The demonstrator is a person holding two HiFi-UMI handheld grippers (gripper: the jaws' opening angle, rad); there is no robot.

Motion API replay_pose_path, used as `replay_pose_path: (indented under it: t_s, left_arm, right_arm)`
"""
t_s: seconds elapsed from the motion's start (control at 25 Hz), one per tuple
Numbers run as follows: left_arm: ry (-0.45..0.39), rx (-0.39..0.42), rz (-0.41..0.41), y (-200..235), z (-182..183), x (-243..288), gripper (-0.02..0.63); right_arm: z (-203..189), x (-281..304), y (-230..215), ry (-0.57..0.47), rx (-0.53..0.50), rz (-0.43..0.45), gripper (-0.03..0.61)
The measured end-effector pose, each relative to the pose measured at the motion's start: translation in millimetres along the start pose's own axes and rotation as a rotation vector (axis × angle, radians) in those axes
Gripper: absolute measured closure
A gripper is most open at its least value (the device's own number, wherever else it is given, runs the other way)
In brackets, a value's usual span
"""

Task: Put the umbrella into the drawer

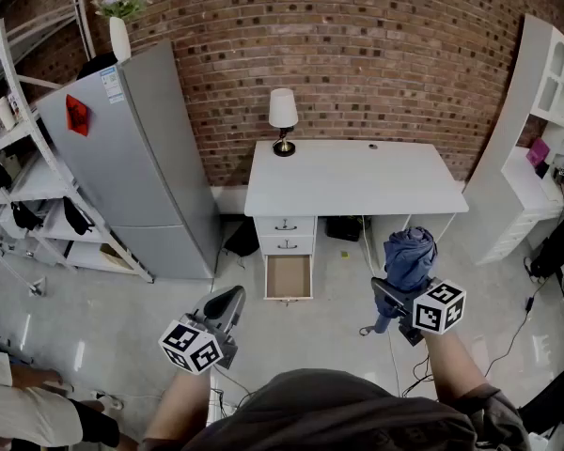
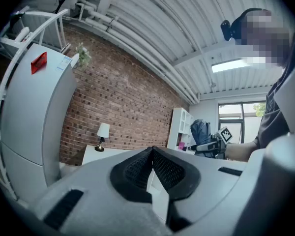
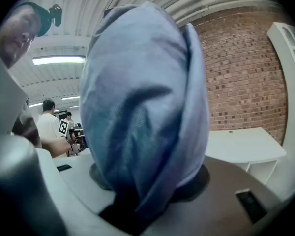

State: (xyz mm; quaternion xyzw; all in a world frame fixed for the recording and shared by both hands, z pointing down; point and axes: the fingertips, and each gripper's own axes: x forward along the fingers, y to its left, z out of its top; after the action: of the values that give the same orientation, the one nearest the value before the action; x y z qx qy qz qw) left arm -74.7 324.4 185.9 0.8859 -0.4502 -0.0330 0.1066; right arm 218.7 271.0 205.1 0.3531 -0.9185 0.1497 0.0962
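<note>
Mid-carry, the right gripper's jaws clamp the folded blue fabric umbrella upright before the white bench, whose open bottom drawer it likely must be tipped flat to enter; the left gripper's jaws sit closed, empty.

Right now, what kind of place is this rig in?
Likely a mock home room set up inside a lab or workshop: a white desk with a lamp against a brick wall, a grey fridge beside it, and a bare ribbed ceiling with a strip light overhead.
</note>
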Motion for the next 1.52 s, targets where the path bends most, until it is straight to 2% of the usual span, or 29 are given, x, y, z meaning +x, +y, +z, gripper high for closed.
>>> replay_pose_path:
  t_s: [0.84,1.24,1.52]
  left_arm:
    - [0.018,0.005,0.01,-12.2,-8.5,12.2,0.614]
    - [0.026,0.012,0.061,-63.0,-19.6,40.3,0.614]
    - [0.043,-0.003,0.052,-104.7,-32.7,74.1,0.614]
  right_arm:
    - [-8.4,-6.0,-13.9,0.006,0.0,0.012,0.374]
    - [-10.1,-46.3,-55.9,-0.01,-0.021,0.053,0.374]
    - [-22.7,-88.9,-99.4,-0.008,0.002,0.024,0.374]
